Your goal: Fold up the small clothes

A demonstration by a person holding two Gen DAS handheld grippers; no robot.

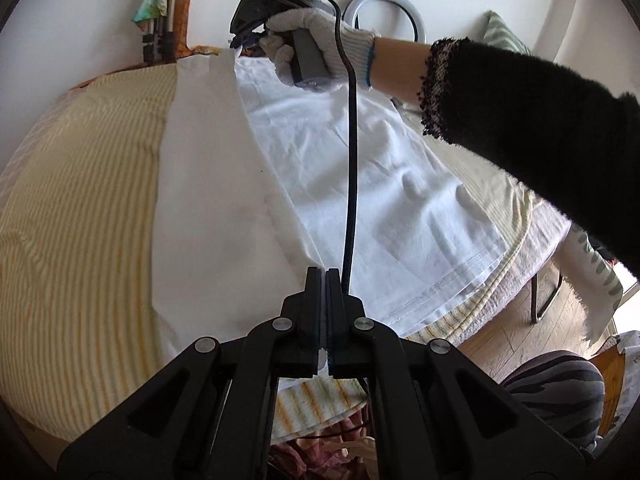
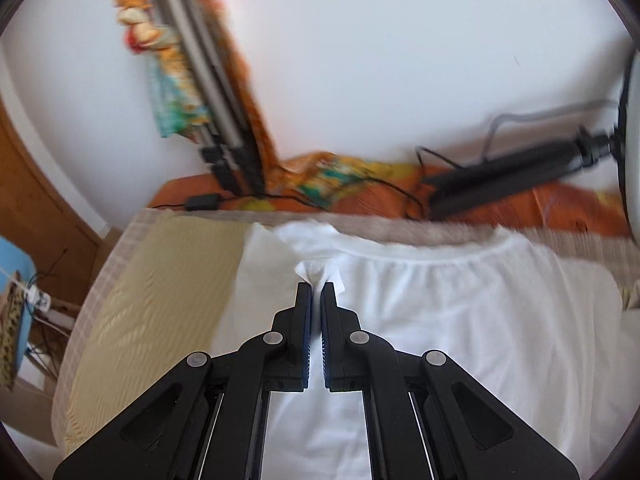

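A white T-shirt [image 1: 360,184] lies spread on a striped yellow cloth [image 1: 80,208], with its left side lifted into a long raised flap [image 1: 216,184]. My left gripper [image 1: 323,271] is shut on the flap's near end, by the hem. At the far end a gloved hand holds my right gripper [image 1: 240,42], shut on the flap's shoulder end. In the right wrist view the right gripper [image 2: 316,285] pinches a bunch of white fabric [image 2: 320,270] close to the collar [image 2: 432,254], and the T-shirt [image 2: 500,340] stretches off to the right below it.
A black cable [image 1: 352,152] hangs from the right gripper across the shirt. A black sleeve [image 1: 532,120] reaches in from the right. Tripod legs [image 2: 208,92], colourful cloth and a black stand [image 2: 508,174] sit on an orange cover by the wall. Wooden floor [image 1: 520,328] shows lower right.
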